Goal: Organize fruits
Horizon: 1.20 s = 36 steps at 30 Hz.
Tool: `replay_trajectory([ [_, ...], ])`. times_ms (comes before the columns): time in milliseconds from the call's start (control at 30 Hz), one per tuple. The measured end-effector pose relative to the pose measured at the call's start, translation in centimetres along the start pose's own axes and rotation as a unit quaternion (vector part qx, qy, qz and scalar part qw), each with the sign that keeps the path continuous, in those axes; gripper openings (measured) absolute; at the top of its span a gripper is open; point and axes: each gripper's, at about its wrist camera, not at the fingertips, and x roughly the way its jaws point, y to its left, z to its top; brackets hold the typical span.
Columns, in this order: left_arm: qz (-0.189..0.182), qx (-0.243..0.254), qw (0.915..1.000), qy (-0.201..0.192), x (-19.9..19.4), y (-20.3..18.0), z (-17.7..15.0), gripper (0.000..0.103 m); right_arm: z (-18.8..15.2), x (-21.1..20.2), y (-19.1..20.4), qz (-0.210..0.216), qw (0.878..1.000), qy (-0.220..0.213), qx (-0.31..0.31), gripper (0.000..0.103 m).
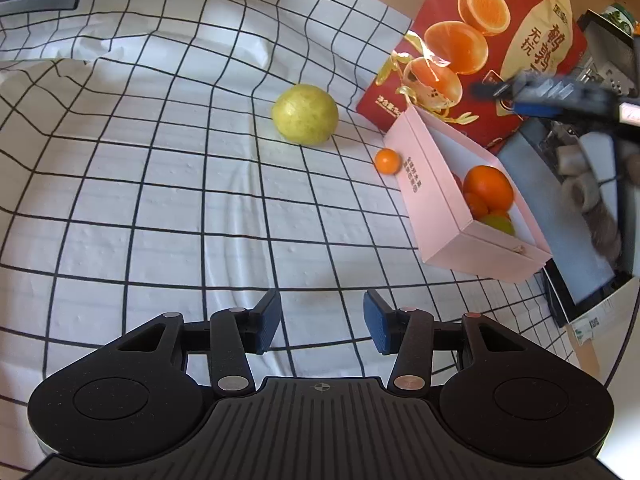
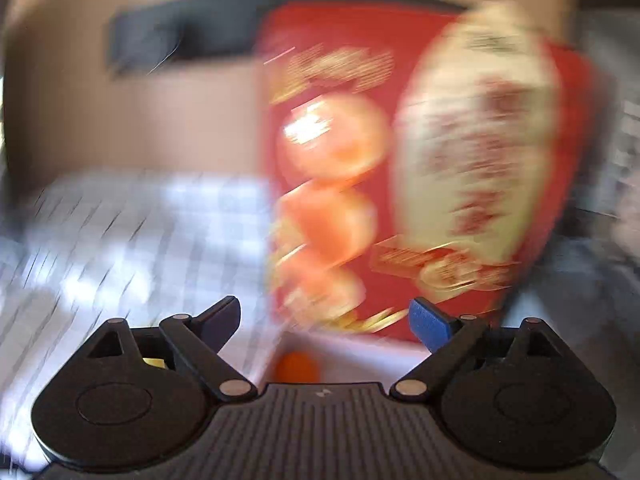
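Observation:
In the left wrist view a yellow-green pear (image 1: 305, 114) lies on the checked cloth, with a small orange fruit (image 1: 387, 161) to its right beside a pink box (image 1: 436, 200). The box holds a large orange (image 1: 489, 187) and a green fruit (image 1: 498, 224). My left gripper (image 1: 322, 324) is open and empty, low over the cloth, well short of the pear. My right gripper (image 2: 326, 324) is open and empty; its view is blurred, with an orange fruit (image 2: 298, 366) in the box just below it. It also shows blurred above the box in the left wrist view (image 1: 560, 96).
A red carton (image 1: 500, 32) printed with oranges stands behind the pink box; it fills the right wrist view (image 2: 440, 160). A dark tablet (image 1: 576, 240) with grey rolls on it lies right of the box. The checked cloth (image 1: 160, 200) covers the table.

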Motion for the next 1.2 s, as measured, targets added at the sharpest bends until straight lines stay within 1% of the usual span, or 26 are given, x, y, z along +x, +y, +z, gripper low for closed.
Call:
replay_trajectory([
  [33, -0.001, 0.000, 1.0000, 0.001, 0.0, 0.0, -0.1, 0.050, -0.1, 0.8, 1.8, 0.008, 0.999, 0.020, -0.045, 0.072],
  [100, -0.001, -0.003, 1.0000, 0.001, -0.3, 0.2, -0.3, 0.050, -1.0, 2.3, 5.5, 0.007, 0.990, 0.046, -0.137, 0.054],
  [133, 0.000, -0.006, 1.0000, 0.000, -0.5, 0.3, -0.4, 0.050, -1.3, 3.1, 6.8, 0.007, 0.984, 0.056, -0.168, 0.054],
  [200, 0.006, -0.013, 0.9999, -0.004, -1.2, 0.8, -0.6, 0.050, -1.6, 4.8, 8.5, 0.008, 0.977, 0.081, -0.196, 0.054],
  [267, 0.015, -0.020, 0.9996, -0.010, -2.0, 1.5, -0.9, 0.050, -1.6, 7.1, 9.3, 0.012, 0.974, 0.107, -0.199, 0.054],
  [367, 0.031, -0.036, 0.9986, -0.020, -3.1, 2.7, -1.2, 0.050, -1.7, 9.9, 9.8, -0.004, 0.968, 0.139, -0.207, 0.054],
  [467, 0.045, -0.055, 0.9971, -0.029, -3.9, 3.9, -1.3, 0.050, -2.4, 11.8, 10.1, -0.024, 0.962, 0.159, -0.219, 0.053],
  [567, 0.053, -0.067, 0.9958, -0.032, -4.2, 4.6, -1.5, 0.050, -2.5, 13.0, 10.3, -0.035, 0.958, 0.172, -0.228, 0.052],
  [667, 0.052, -0.066, 0.9961, -0.028, -3.9, 4.6, -1.4, 0.050, -2.4, 13.4, 10.4, -0.032, 0.955, 0.185, -0.230, 0.039],
  [700, 0.050, -0.065, 0.9963, -0.026, -3.7, 4.5, -1.4, 0.050, -2.5, 13.6, 10.4, -0.034, 0.954, 0.189, -0.232, 0.030],
  [733, 0.048, -0.063, 0.9966, -0.022, -3.5, 4.4, -1.4, 0.050, -2.6, 13.4, 10.4, -0.037, 0.953, 0.186, -0.238, 0.026],
  [767, 0.047, -0.060, 0.9969, -0.018, -3.2, 4.3, -1.4, 0.050, -2.7, 13.3, 10.4, -0.035, 0.953, 0.185, -0.239, 0.026],
  [867, 0.042, -0.052, 0.9977, -0.013, -2.8, 4.0, -1.4, 0.050, -2.3, 11.9, 9.8, -0.017, 0.962, 0.180, -0.203, 0.026],
  [933, 0.039, -0.048, 0.9981, -0.012, -2.7, 3.8, -1.3, 0.050, -2.1, 10.2, 9.7, 0.000, 0.968, 0.169, -0.184, 0.026],
  [1067, 0.035, -0.043, 0.9984, -0.015, -2.7, 3.6, -1.2, 0.050, -2.2, 5.2, 10.0, 0.059, 0.978, 0.135, -0.145, 0.026],
  [1200, 0.040, -0.033, 0.9986, -0.008, -2.1, 3.6, -0.8, 0.050, -4.7, 0.2, 10.2, 0.118, 0.983, 0.105, -0.098, 0.026],
])
